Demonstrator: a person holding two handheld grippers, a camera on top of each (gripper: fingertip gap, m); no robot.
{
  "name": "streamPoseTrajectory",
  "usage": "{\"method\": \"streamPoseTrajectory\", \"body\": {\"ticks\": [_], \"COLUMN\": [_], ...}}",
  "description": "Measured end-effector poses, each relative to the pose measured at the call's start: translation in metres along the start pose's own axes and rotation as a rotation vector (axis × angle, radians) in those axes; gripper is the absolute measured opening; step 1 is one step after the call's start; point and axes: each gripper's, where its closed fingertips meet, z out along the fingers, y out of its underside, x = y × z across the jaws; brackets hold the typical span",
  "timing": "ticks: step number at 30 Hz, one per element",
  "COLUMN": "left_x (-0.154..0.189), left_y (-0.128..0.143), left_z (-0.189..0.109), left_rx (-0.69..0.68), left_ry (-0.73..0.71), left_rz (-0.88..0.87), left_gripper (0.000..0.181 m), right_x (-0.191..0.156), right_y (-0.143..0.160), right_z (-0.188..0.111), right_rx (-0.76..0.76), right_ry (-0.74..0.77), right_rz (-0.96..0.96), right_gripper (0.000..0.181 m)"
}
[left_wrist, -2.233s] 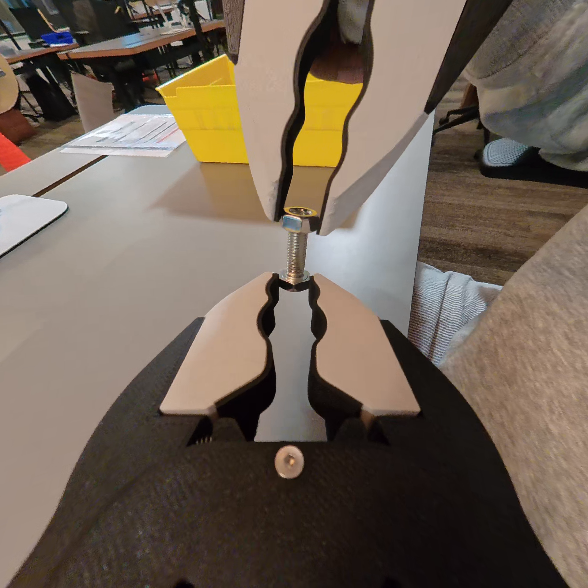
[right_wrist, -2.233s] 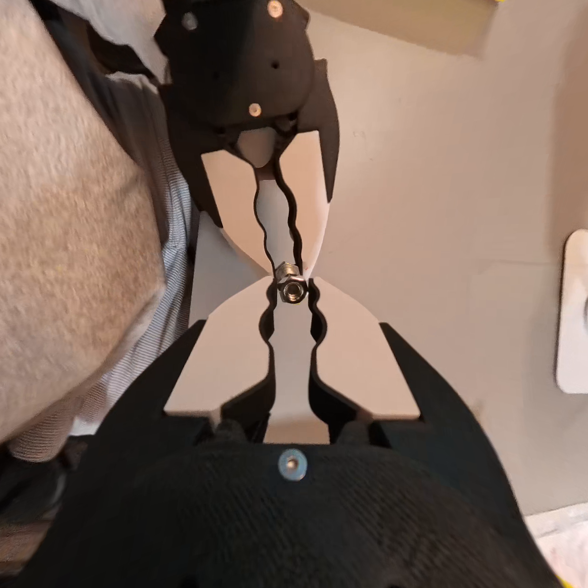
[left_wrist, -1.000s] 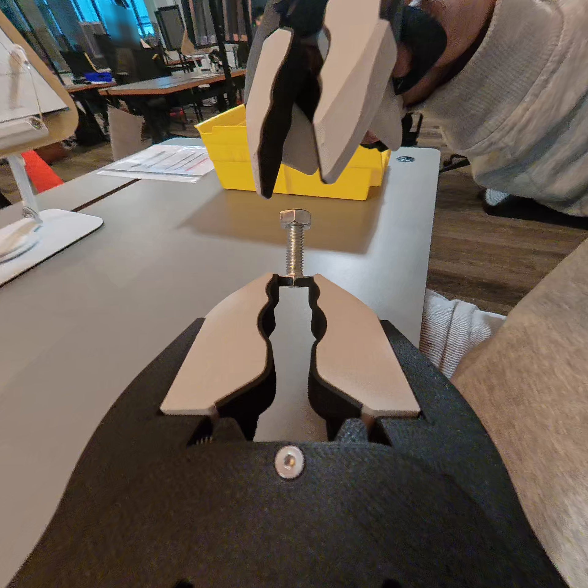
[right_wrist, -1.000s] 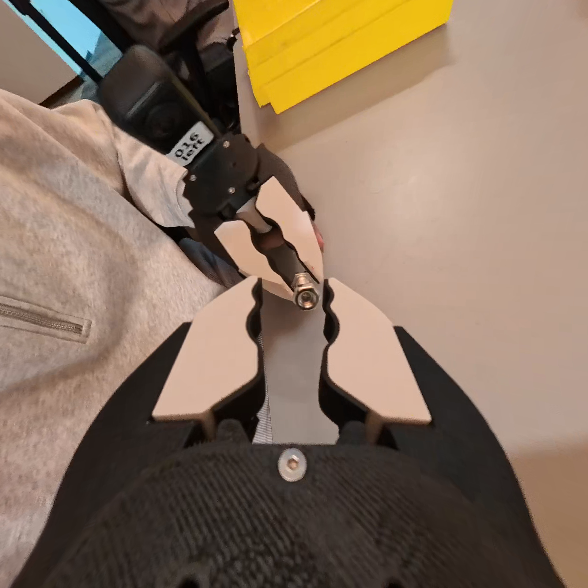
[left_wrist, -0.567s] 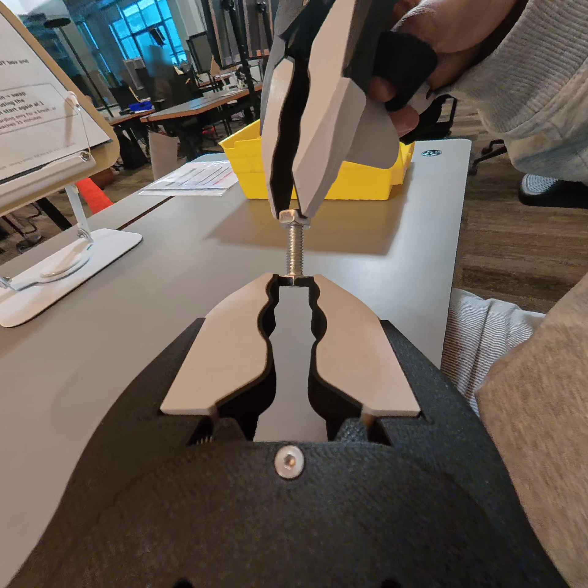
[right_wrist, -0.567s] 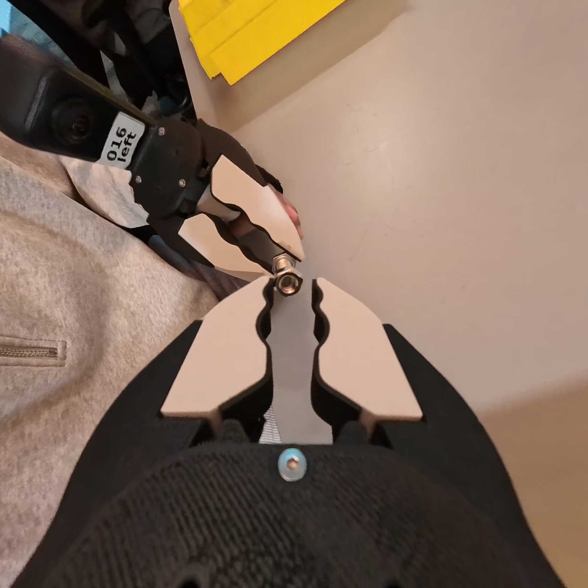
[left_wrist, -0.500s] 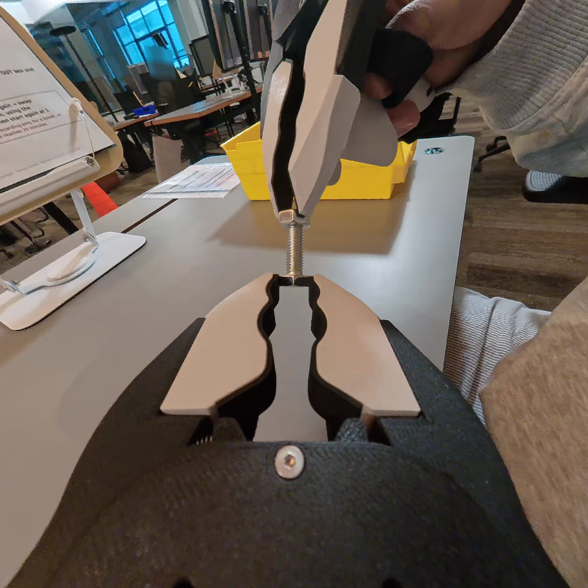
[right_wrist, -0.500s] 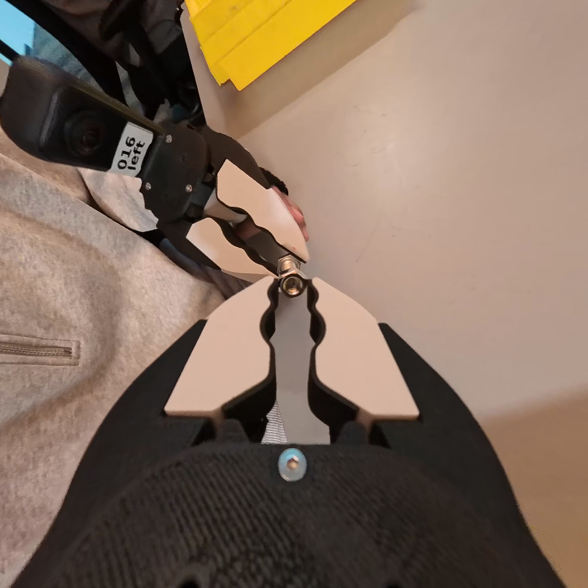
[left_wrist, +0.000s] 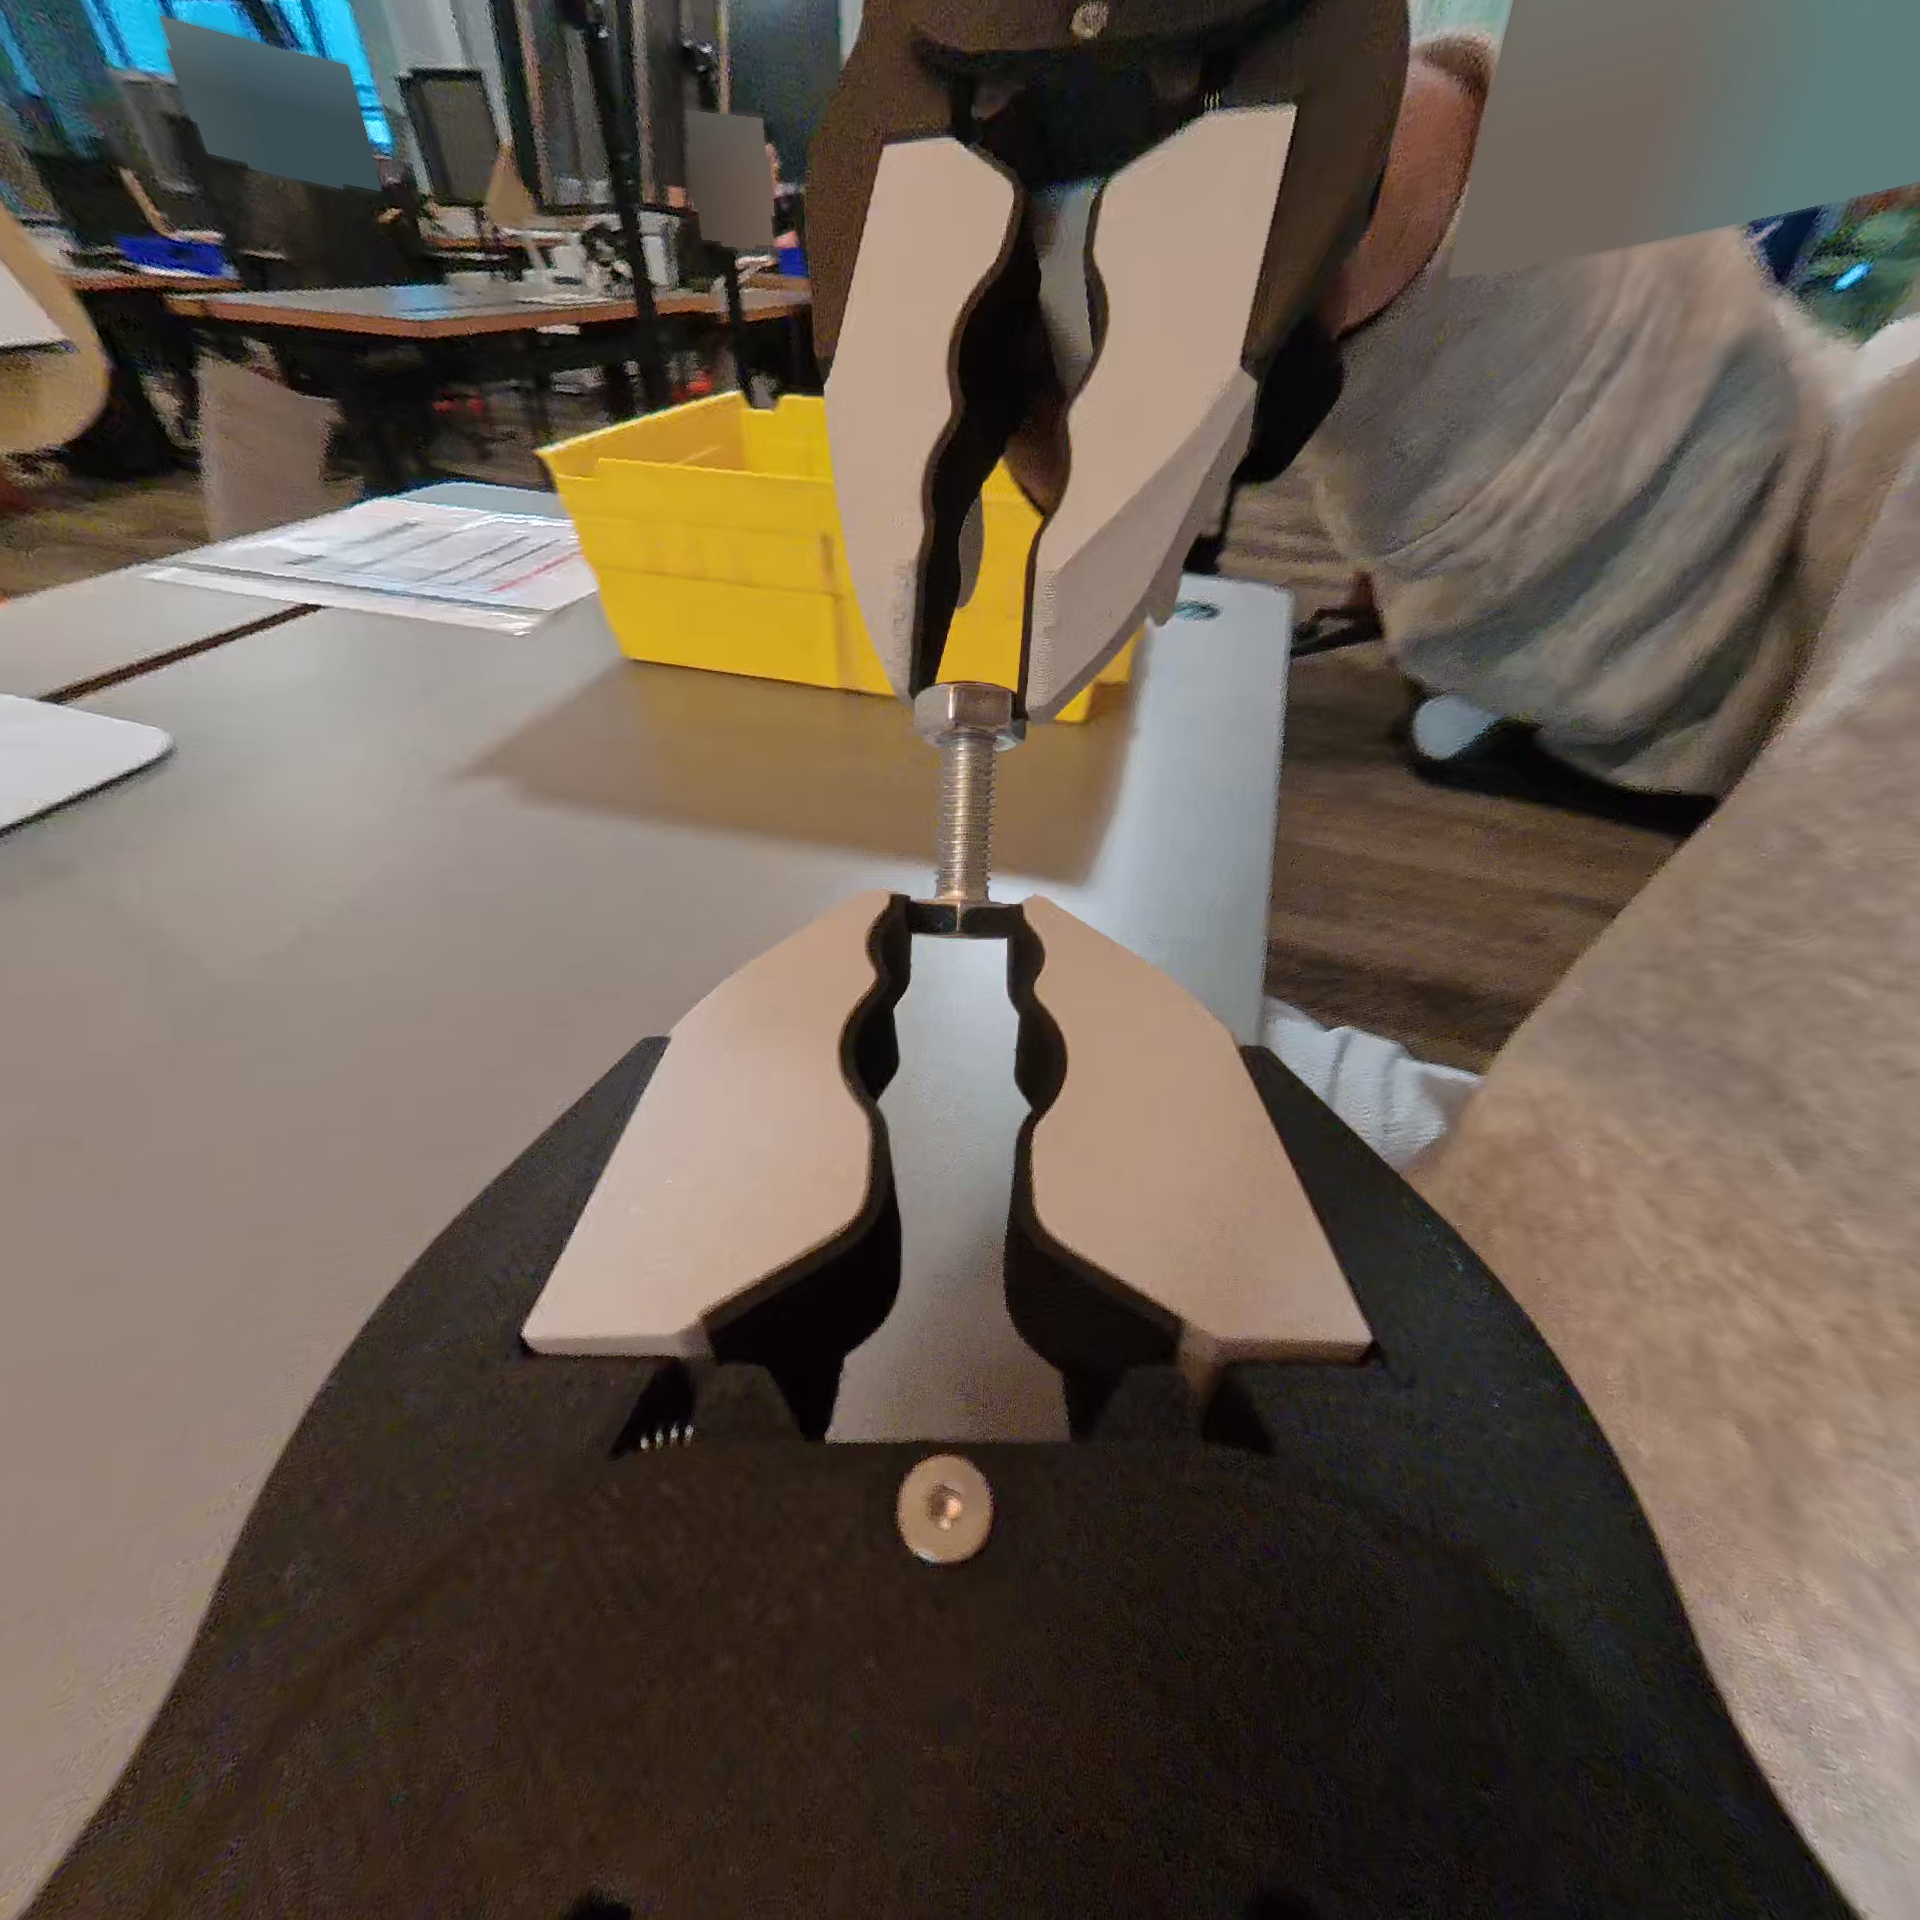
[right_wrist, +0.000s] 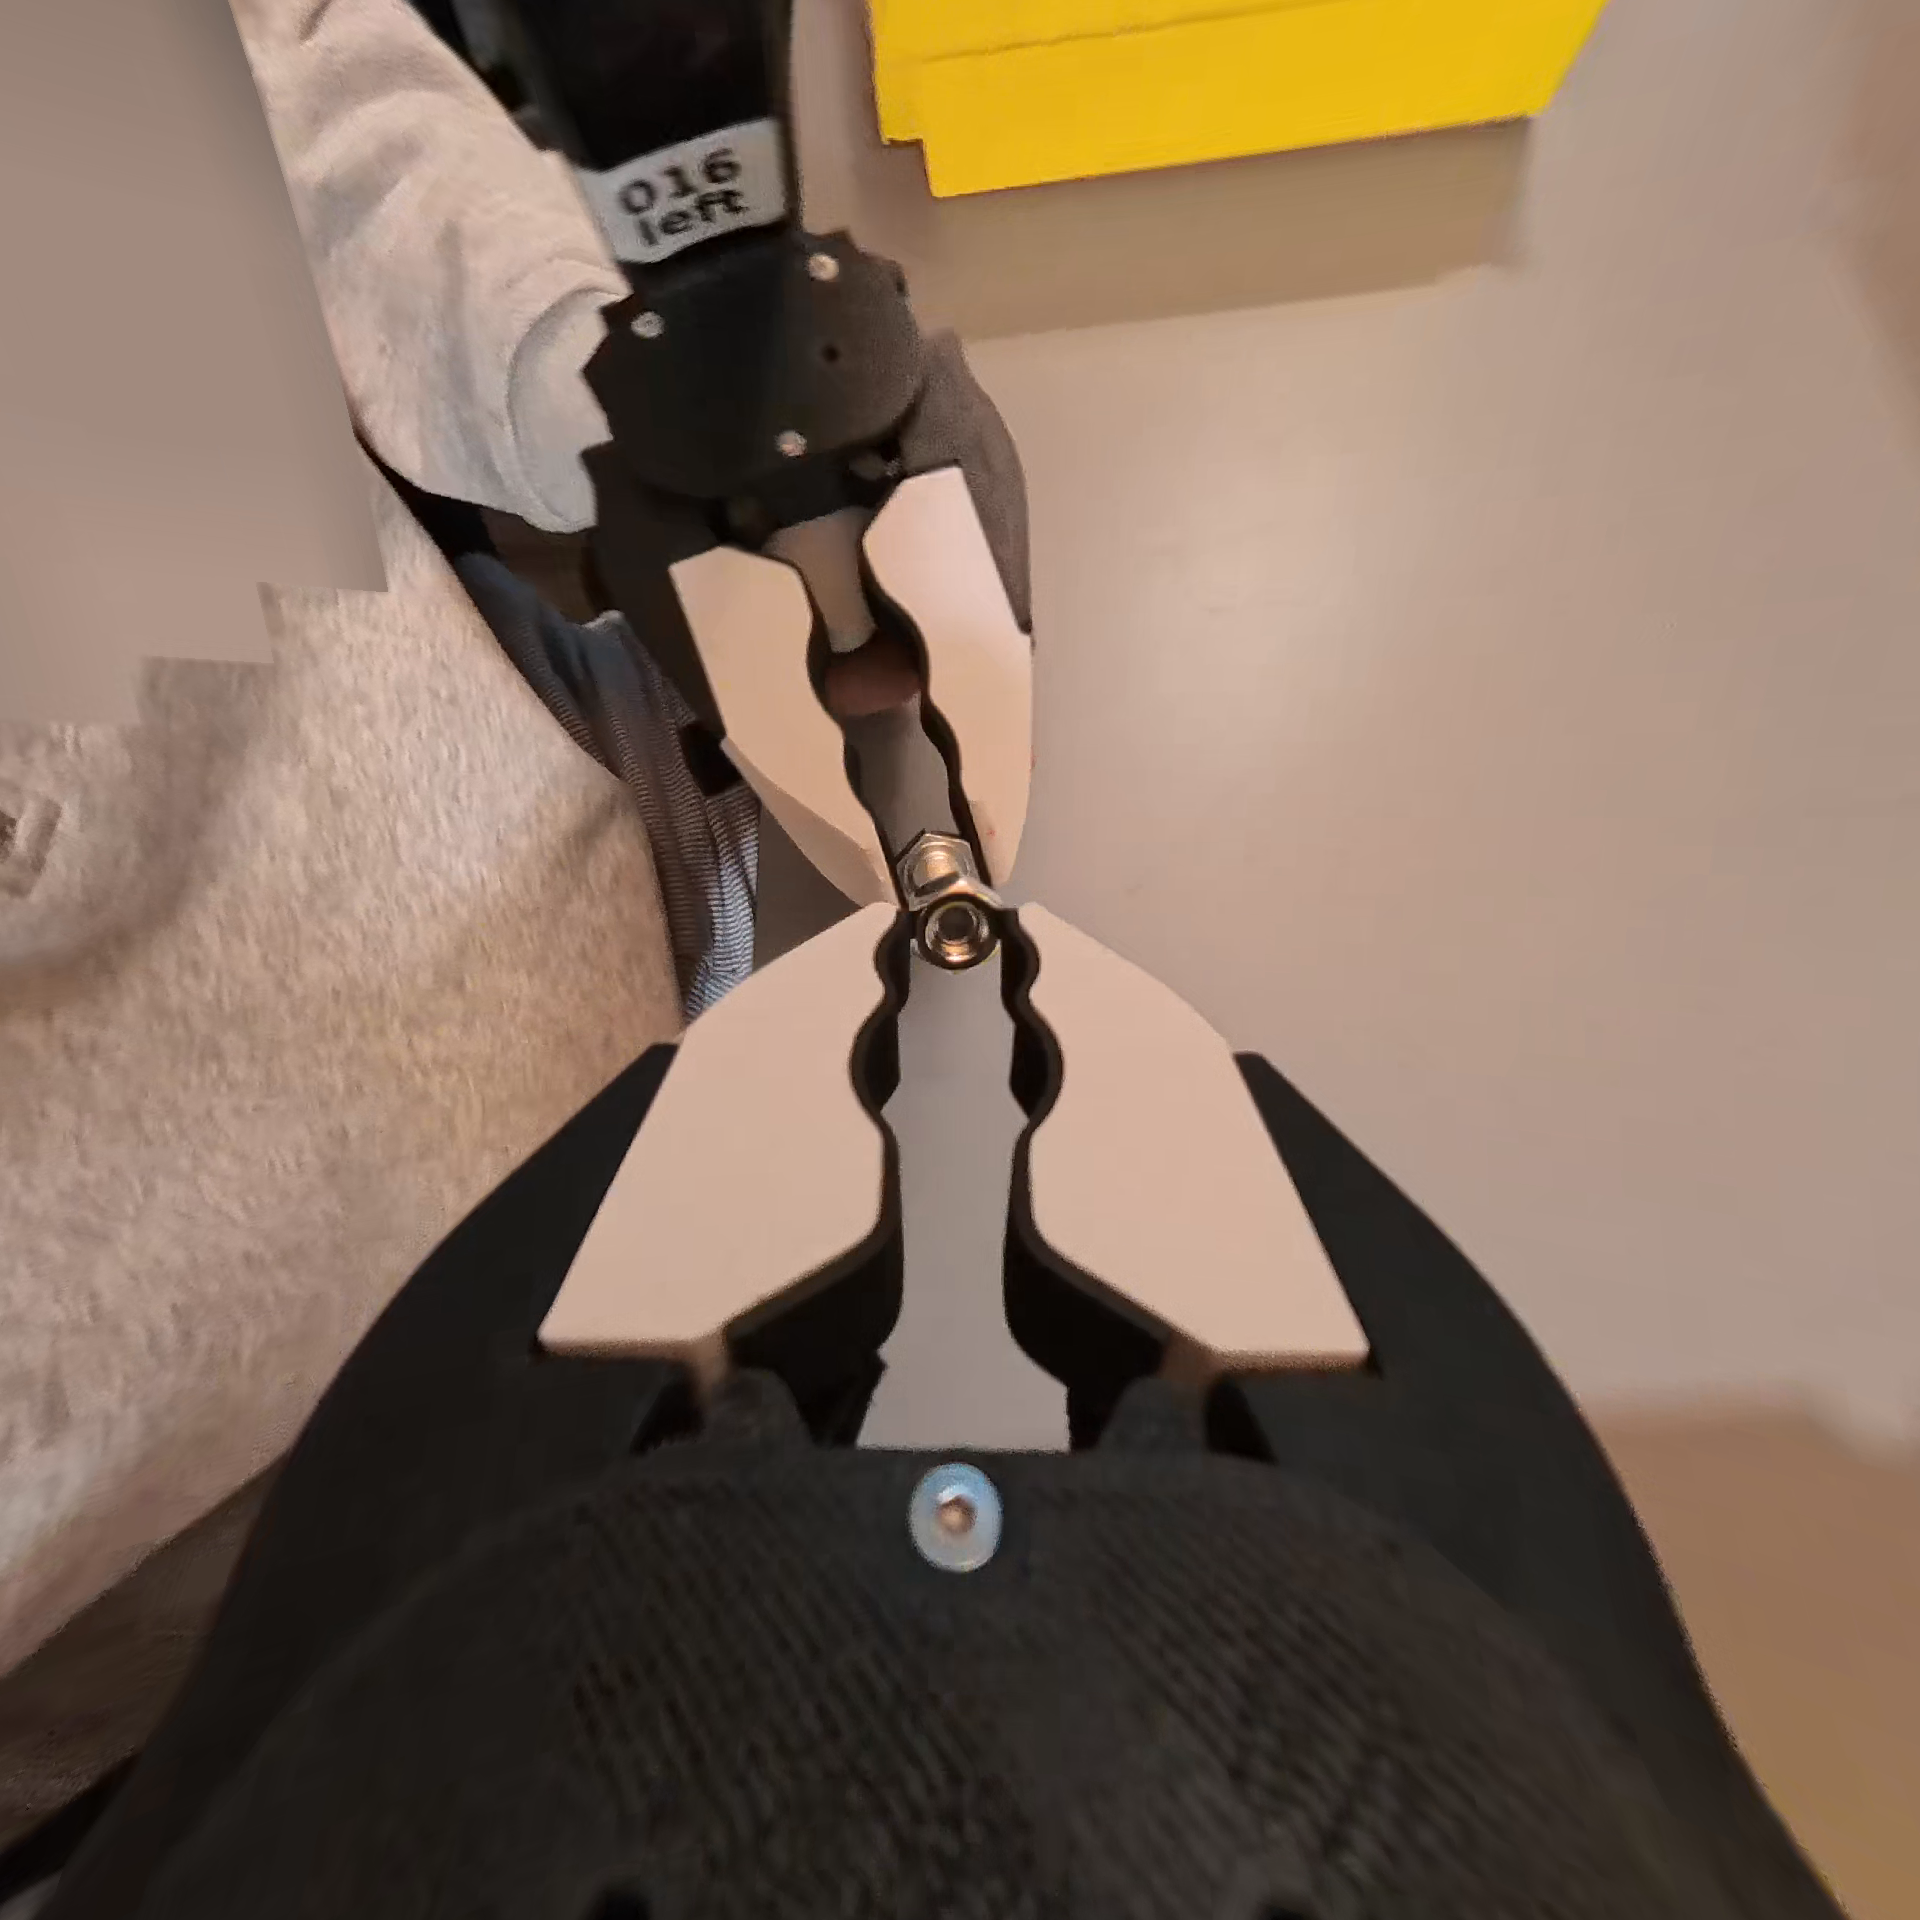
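A silver bolt (left_wrist: 964, 821) stands upright above the grey table (left_wrist: 364, 883). My left gripper (left_wrist: 961, 920) is shut on a hex nut (left_wrist: 961, 917) at the bolt's lower end. My right gripper (left_wrist: 971, 698) comes down from above and is shut on the bolt's hex head (left_wrist: 964, 712). In the right wrist view I look straight down the bolt. My right gripper (right_wrist: 951, 925) clamps the head (right_wrist: 951, 928), and just beyond it my left gripper (right_wrist: 935, 873) holds the nut (right_wrist: 933, 864). The bolt's thread is hidden there.
A yellow bin (left_wrist: 717, 551) stands at the far side of the table, also seen in the right wrist view (right_wrist: 1195, 94). A printed sheet (left_wrist: 395, 556) lies left of it. A white stand base (left_wrist: 62, 753) sits at the left. The table's right edge (left_wrist: 1273, 831) drops to wooden floor. A grey sleeve (left_wrist: 1714, 1143) is close on the right. Left and right tips are no more than a few centimetres apart.
A second ago my right gripper was open above the bolt. It closed on the head and has since turned about the bolt's axis. The left gripper kept its hold.
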Motion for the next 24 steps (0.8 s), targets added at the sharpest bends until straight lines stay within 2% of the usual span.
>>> {"method": "streamPoseTrajectory", "body": {"ticks": [10,11,14,19,21,24], "left_x": [0.032,0.033,0.038,0.031,0.027,0.019], "left_y": [-0.009,-0.011,-0.019,-0.013,-0.008,-0.002], "left_z": [-0.005,-0.005,-0.011,-0.007,-0.004,0.0], "left_rx": [0.066,0.073,0.116,0.09,0.065,0.037], "left_ry": [0.306,0.332,0.428,0.348,0.292,0.186], "left_rz": [-0.229,-0.267,-0.373,-0.316,-0.259,-0.162], "left_gripper": [0.018,0.019,0.018,0.018,0.018,0.018], "right_x": [-0.027,-0.029,-0.034,-0.029,-0.026,-0.018], "right_y": [-0.006,-0.007,-0.013,-0.016,-0.018,-0.012], "right_z": [-0.01,-0.011,-0.015,-0.021,-0.024,-0.018], "right_rx": [0.09,0.109,0.178,0.166,0.157,0.069], "right_ry": [-0.075,-0.081,-0.101,-0.106,-0.122,-0.127], "right_rz": [-0.34,-0.37,-0.421,-0.271,-0.132,0.125], "right_gripper": [0.016,0.004,0.003,0.002,0.015,0.048]}}
